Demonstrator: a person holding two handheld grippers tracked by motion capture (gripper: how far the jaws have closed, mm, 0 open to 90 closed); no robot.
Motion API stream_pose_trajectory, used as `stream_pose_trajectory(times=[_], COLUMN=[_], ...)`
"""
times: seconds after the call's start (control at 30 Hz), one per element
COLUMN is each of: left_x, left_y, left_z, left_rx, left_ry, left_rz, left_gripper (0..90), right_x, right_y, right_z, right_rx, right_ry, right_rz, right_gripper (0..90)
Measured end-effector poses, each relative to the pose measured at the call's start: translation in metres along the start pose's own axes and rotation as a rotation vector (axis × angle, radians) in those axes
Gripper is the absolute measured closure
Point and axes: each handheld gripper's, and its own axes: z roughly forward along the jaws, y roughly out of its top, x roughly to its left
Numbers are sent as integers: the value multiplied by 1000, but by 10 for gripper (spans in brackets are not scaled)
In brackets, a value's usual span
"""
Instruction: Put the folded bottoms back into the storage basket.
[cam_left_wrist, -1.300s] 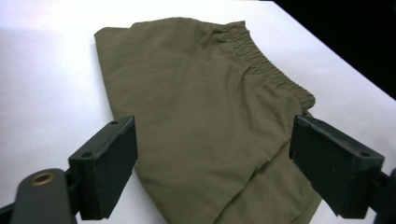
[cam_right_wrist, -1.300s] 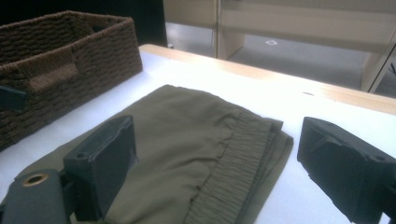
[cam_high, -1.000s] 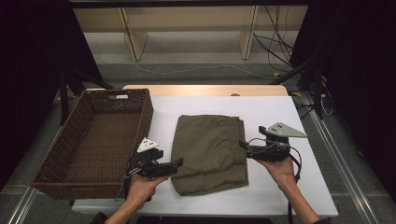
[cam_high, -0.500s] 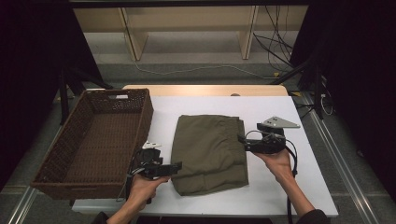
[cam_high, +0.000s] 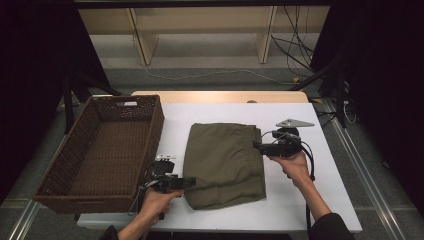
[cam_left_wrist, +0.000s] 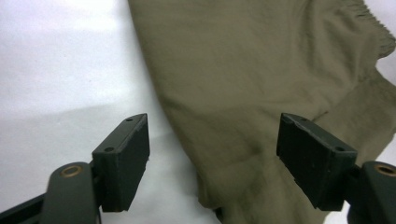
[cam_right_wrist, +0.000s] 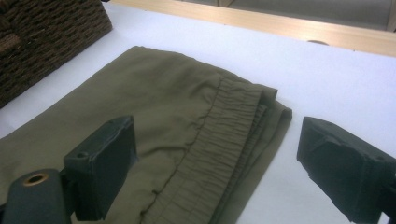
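While folded olive trousers (cam_high: 226, 164) lie flat mid-table on the white table (cam_high: 325, 210) (elastic waistband toward the right side), no label or writing is readable on them. Left gripper (cam_high: 189, 183) sits at the near left corner, jaws wide and just closing, cloth edge between, pads not pressing. Right gripper (cam_high: 256, 145) at the waistband edge, jaws wide apart. Wicker basket (cam_high: 60, 172) stands left.

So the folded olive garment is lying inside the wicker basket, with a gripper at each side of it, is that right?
Not quite. The folded olive garment lies on the white table, beside the wicker basket, not inside it; the high view shows this. The rest holds: the left gripper is at its near left corner and the right gripper at its right edge.
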Motion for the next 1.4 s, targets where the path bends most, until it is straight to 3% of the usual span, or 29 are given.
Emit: stream_pose_trajectory(times=[0.13,0.23,0.33,0.53,0.93,1.07,1.3,1.4], left_x=[1,1,2,2,2,4,5,6], left_y=[-1,-3,-4,-5,-3,-1,2,4], left_z=[4,9,12,16,18,16,12,9], left_rx=[14,33,50,56,37,40,25,18], left_ry=[1,-3,-36,-55,-91,-103,-93,-91], left_rz=[-4,-11,-23,-5,5,7,33,25], left_gripper=[273,287,345,418,825,851,859,860], right_x=[-4,-3,-3,-6,-19,-24,-36,-41], right_y=[2,4,5,6,16,19,24,26], right_z=[4,9,13,20,41,53,71,77], right_rx=[-6,8,16,32,101,147,202,226], right_ry=[39,27,29,26,16,8,-26,-43], right_rz=[56,40,39,47,56,55,75,80], right_gripper=[130,129,130,130,130,132,150,153])
